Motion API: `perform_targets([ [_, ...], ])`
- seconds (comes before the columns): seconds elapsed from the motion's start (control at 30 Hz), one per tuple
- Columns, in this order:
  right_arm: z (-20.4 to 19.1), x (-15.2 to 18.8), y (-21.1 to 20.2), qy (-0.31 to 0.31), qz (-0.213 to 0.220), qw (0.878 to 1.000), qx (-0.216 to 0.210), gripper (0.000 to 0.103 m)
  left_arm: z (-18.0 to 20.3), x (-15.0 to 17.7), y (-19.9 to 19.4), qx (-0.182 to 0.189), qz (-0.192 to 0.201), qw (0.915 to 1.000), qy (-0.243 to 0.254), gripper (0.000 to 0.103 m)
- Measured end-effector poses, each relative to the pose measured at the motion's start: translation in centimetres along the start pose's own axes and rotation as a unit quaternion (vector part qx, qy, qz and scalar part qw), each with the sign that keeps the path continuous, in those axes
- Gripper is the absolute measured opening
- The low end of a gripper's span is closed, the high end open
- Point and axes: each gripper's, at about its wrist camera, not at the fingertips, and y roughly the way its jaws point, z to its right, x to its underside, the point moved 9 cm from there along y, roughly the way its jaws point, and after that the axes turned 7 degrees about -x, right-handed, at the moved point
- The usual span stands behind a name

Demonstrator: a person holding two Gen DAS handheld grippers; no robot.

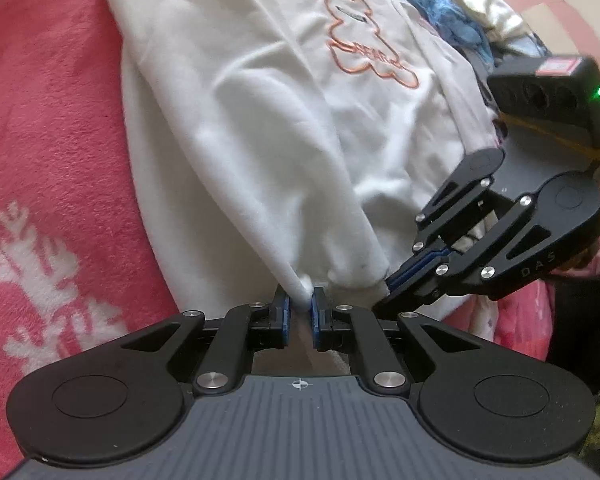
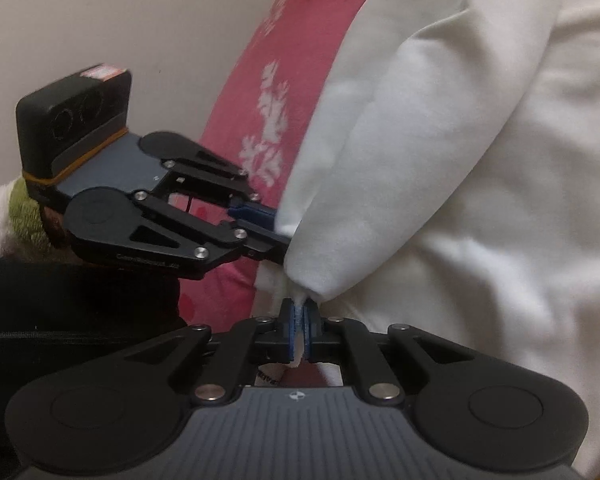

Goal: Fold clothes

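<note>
sweatshirt (image 1: 236, 128): white, spread on pink blanket (image 1: 48, 128), long axis running away from both grippers
left gripper (image 1: 299, 306): fingers pinching near hem edge
right gripper (image 2: 299, 320): fingers pinching same hem, just beside left
nearer: neither

White sweatshirt (image 1: 228, 92), orange bear outline print (image 1: 364, 36) on chest, lies face-up and wrinkled; bottom hem bunched, lifted at two pinched points.
</note>
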Motion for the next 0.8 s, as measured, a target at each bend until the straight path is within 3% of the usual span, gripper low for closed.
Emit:
perform_targets([
  [0.23,0.5,0.6,0.4,0.003,-0.002,1.0,0.004,0.006,-0.4,0.3,-1.1,0.02,-0.01,0.9996,0.02,0.008],
  [0.43,2.3,1.6,1.8,-0.008,-0.026,0.999,0.043,0.005,-0.8,0.9,1.1,0.006,-0.029,0.9991,0.03,0.008],
  [0.8,1.9,2.6,-1.1,-0.04,-0.001,0.997,0.064,0.006,0.6,0.9,1.9,-0.009,-0.022,0.9961,0.085,0.01],
])
